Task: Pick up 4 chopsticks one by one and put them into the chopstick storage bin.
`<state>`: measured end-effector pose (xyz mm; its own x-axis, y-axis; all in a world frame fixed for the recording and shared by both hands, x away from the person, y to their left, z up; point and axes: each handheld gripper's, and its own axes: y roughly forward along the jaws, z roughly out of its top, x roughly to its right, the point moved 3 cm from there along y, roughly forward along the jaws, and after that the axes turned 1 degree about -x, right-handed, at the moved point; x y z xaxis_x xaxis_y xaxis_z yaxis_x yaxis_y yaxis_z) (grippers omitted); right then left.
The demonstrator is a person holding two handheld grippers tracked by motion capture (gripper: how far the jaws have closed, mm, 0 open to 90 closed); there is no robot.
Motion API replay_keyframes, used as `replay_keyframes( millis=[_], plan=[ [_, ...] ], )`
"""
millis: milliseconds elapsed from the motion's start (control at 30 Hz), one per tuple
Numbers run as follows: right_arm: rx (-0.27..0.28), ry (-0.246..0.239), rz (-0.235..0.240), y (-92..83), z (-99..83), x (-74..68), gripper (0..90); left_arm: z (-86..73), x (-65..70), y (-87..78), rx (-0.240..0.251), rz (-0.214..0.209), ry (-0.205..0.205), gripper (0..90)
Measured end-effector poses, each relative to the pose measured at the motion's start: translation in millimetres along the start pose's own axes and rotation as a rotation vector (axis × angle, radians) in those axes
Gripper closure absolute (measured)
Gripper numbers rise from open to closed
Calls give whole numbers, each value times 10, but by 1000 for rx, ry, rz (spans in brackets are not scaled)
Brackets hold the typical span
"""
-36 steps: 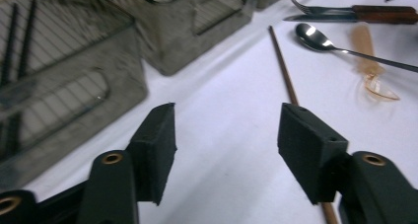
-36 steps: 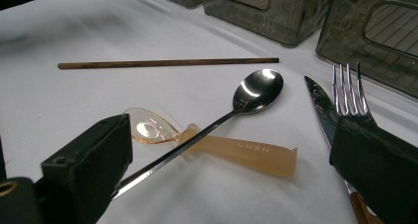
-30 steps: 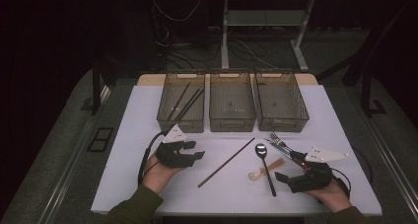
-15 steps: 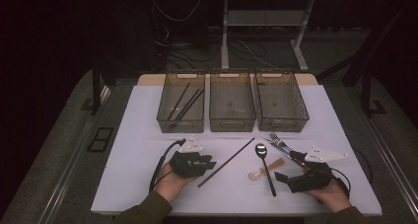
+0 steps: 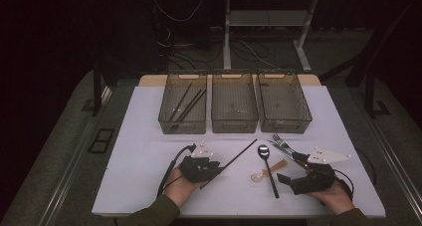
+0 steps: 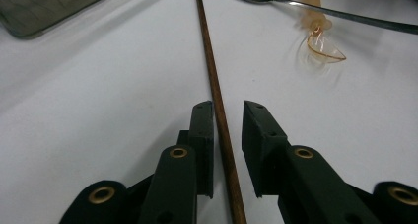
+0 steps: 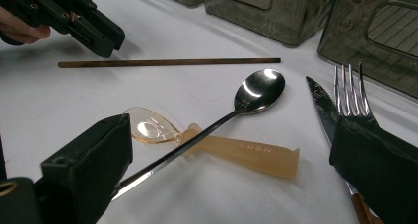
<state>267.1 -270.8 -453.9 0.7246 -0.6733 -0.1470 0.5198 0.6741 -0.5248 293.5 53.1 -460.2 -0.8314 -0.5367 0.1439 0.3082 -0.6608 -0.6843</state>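
In the high view, the person's left hand [image 5: 180,185] is coming in over the near edge of the counter [image 5: 144,136], holding the left gripper [image 5: 208,170] low and aimed toward the far right corner. Its tip is lying over the near end of the chopstick [image 5: 238,157], which is resting flat near the middle of the counter with its long axis running diagonally, near end toward the near left corner, far end toward the middle bin [image 5: 234,108]. The right hand [image 5: 332,192] is sitting by the near right corner, with the right gripper [image 5: 291,181] pointing left toward the metal spoon [image 5: 267,165].

The left gripper view is giving what the high view cannot: the chopstick [image 6: 217,105] is running straight away between the two fingers [image 6: 203,135], which have just been closing. One finger is lying just beside the stick, the other is standing a little apart from it, so nothing is clamped yet.

The right gripper view is showing the right fingers [image 7: 93,160] standing wide apart, with the metal spoon [image 7: 246,98] crossing over an amber plastic spoon [image 7: 217,147] between them, and a fork [image 7: 350,93] and a knife [image 7: 320,105] beside the right-hand finger. Farther off, the chopstick [image 7: 167,62] is lying flat, with the left gripper [image 7: 98,36] at its end.
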Motion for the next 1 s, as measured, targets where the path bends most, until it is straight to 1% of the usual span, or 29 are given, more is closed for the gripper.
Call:
replay_keyframes(
  millis=[167, 200, 267, 333, 400, 433, 467, 500, 567, 633, 700, 733, 800, 867, 933, 1000],
  plan=[
    [3, -1, -1, -6, 2, -3, 29, 2, -5, 52, -13, 4, 1, 749],
    [3, -1, -1, -7, 2, -1, 29, 3, -14, 64, -14, 1, 7, 749],
    [7, -2, 1, -5, 5, 6, 29, 6, -18, 87, -5, -8, -4, 748],
    [1, 2, 1, 2, 4, 13, 29, -2, -31, 108, -21, -10, 0, 749],
    [6, 1, 4, -3, 6, 8, 29, -2, -29, 112, -19, -11, 10, 755],
    [8, 1, 4, -3, 7, 11, 29, -6, -18, 116, -23, -8, 6, 761],
    [4, 5, 4, -3, 5, 13, 29, -9, -23, 125, -30, -5, 22, 769],
    [2, 6, 5, -2, 3, 18, 29, -14, -10, 134, -29, -3, 12, 774],
    [7, 7, 6, -4, 7, 18, 29, -17, 7, 146, -21, 11, 18, 785],
    [3, 8, 4, -1, 4, 21, 29, -22, 13, 146, -27, 31, 39, 812],
    [7, 8, 5, -4, 7, 19, 29, -24, 30, 155, -20, 46, 37, 831],
    [8, 9, 4, -4, 7, 22, 29, -28, 33, 150, -28, 53, 48, 832],
    [5, 10, 1, -6, 6, 22, 29, -27, 50, 153, -28, 68, 46, 837],
    [9, 10, 3, -12, 8, 16, 29, -19, 51, 152, -36, 72, 48, 841],
    [6, 10, 3, -7, 6, 22, 29, -20, 58, 157, -26, 73, 28, 843],
    [8, 6, 3, -9, 7, 16, 29, -16, 66, 156, -31, 83, 41, 849]
  ],
)
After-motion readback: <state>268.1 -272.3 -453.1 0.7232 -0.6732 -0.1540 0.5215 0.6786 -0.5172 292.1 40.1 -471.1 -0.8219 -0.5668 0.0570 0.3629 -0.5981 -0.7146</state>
